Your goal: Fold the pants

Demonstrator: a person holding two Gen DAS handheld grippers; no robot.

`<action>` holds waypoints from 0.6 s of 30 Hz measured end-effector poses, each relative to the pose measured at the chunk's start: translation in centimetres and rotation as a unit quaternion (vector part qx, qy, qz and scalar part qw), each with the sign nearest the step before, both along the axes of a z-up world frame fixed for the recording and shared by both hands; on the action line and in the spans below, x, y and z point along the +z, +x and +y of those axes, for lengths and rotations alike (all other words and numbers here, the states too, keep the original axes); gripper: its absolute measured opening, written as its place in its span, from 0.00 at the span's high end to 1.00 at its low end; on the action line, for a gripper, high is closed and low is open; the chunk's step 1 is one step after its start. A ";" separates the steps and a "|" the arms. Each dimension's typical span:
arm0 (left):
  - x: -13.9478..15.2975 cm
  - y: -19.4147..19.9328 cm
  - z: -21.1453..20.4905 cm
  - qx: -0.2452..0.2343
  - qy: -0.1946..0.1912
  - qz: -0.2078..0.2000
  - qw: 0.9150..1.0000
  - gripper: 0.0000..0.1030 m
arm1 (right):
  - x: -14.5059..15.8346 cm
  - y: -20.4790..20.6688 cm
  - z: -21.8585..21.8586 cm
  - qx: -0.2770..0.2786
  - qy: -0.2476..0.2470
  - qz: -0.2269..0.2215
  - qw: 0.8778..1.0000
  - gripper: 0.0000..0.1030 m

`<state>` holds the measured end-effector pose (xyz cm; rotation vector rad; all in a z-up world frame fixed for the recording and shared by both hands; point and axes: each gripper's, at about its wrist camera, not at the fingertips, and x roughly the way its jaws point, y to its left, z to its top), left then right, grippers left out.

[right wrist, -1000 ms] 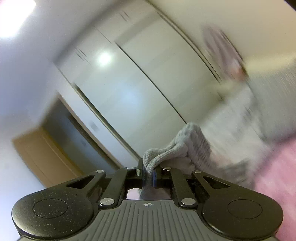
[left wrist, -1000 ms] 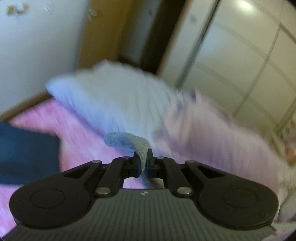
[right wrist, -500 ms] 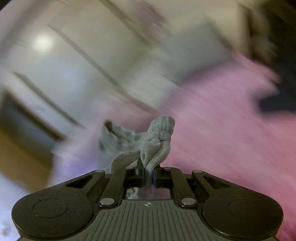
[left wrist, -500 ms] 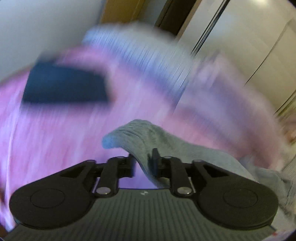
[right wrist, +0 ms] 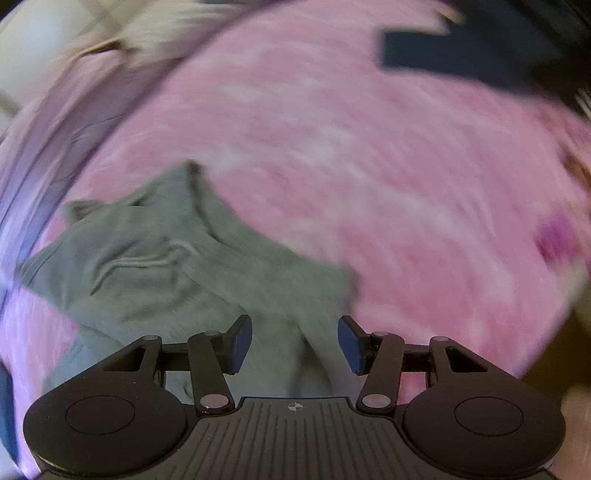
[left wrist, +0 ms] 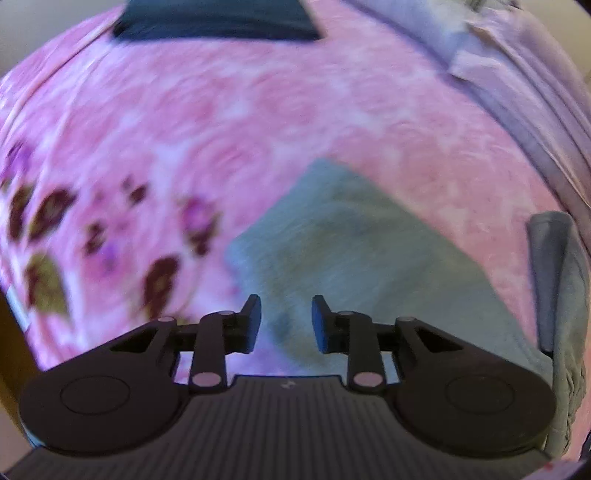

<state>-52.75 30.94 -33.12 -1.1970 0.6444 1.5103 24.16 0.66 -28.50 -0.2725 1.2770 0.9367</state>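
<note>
The grey pants point(left wrist: 354, 251) lie spread on the pink floral bedspread point(left wrist: 221, 110). In the left wrist view one leg runs up and away from my left gripper point(left wrist: 284, 317), which is open just above the cloth with nothing between its fingers. A raised grey fold point(left wrist: 557, 266) stands at the right edge. In the right wrist view the pants point(right wrist: 159, 258) lie rumpled at the lower left, with a drawstring showing. My right gripper point(right wrist: 295, 343) is open over their near part and holds nothing.
A dark blue folded garment point(left wrist: 218, 18) lies at the far side of the bed, also seen as a dark blue garment point(right wrist: 454, 55) in the right wrist view. A striped pillow point(left wrist: 424, 26) and lilac bedding point(left wrist: 524, 85) sit at the far right.
Both grippers were shut on the grey pants and held them up. They have swung down to the bed, opened and let go, so the pants now lie on the bedspread.
</note>
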 end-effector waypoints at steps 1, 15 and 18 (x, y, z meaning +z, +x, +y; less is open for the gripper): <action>0.2 0.6 0.7 -0.013 0.006 0.000 1.000 0.76 | -0.1 -0.3 1.1 0.024 0.011 -0.007 1.000 0.53; -0.6 10.5 9.5 -0.123 0.061 -0.054 0.989 0.72 | -3.6 -4.9 20.7 0.136 0.091 -0.023 0.986 0.46; -1.3 11.2 10.4 -0.122 0.061 -0.056 0.989 0.72 | -5.2 -4.0 22.9 0.130 0.096 -0.016 0.987 0.46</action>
